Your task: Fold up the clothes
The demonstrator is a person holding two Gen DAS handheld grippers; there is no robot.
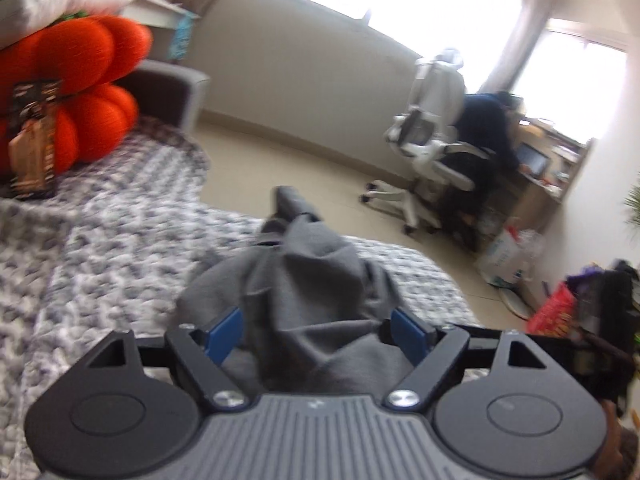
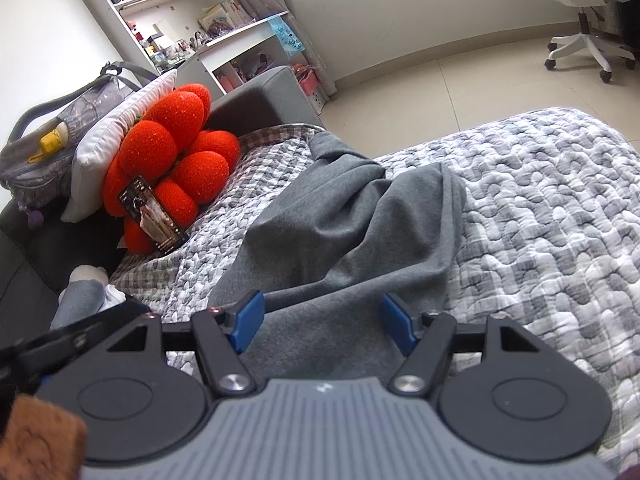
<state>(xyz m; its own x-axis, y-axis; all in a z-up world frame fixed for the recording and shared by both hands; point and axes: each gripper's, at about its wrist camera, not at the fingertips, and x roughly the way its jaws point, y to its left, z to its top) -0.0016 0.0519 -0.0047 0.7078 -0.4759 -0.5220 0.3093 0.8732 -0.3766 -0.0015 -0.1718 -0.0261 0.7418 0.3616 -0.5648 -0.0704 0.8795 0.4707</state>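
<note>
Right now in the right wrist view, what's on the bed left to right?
Grey bag → white pillow → orange pumpkin cushion → grey garment → bare quilt.

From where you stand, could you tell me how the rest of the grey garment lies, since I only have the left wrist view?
Observer: The grey garment lies crumpled on the quilted bedspread, stretching away toward the sofa.
Operator: Thank you. Is the right gripper holding any of it?
Observer: The right gripper is over the near edge of the garment, with its blue fingers spread wide and not pinching the cloth.
Operator: Is anything beside the garment?
Observer: A phone leans on the orange plush cushion, to the left of the garment and clear of it.
</note>
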